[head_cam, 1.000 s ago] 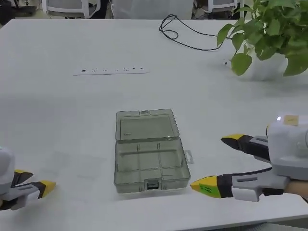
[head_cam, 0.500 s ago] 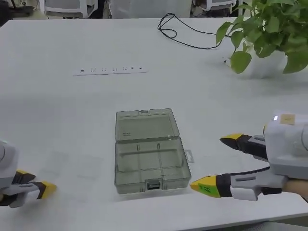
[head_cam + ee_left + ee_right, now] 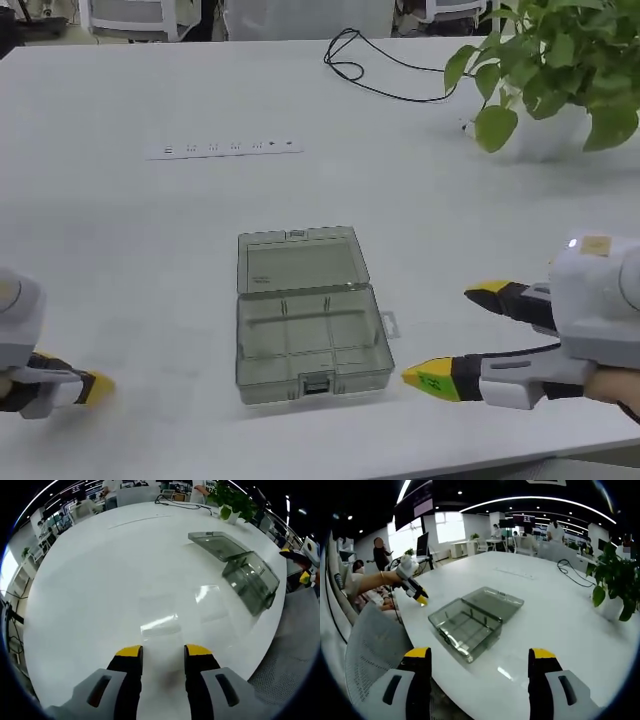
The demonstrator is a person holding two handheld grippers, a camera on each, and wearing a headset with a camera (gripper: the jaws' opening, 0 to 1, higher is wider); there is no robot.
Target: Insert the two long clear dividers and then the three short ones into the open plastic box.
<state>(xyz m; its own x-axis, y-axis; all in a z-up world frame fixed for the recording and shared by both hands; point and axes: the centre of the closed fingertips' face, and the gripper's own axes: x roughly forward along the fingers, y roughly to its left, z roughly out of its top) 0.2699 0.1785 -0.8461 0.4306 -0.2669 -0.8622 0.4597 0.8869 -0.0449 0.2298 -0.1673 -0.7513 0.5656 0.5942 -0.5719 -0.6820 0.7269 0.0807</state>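
The smoky clear plastic box [image 3: 312,345] stands open in the middle of the white table, its lid [image 3: 300,258] lying flat behind it. Thin lines cross its inside; I cannot tell whether they are dividers. A small clear piece [image 3: 390,323] lies at its right side. Faint clear flat strips [image 3: 160,624] lie on the table just ahead of my left gripper [image 3: 162,652], which is open and holds nothing. The same gripper [image 3: 95,385] sits at the lower left, well left of the box. My right gripper [image 3: 457,336] is wide open and unladen, just right of the box [image 3: 465,625].
A white power strip [image 3: 222,148] lies far behind the box. A black cable [image 3: 370,70] loops at the back. A potted plant [image 3: 550,60] stands at the back right. The table's near edge [image 3: 300,465] runs just below both grippers.
My left gripper has drawn back toward the lower left edge of the head view. The right gripper and the box stay about where they were.
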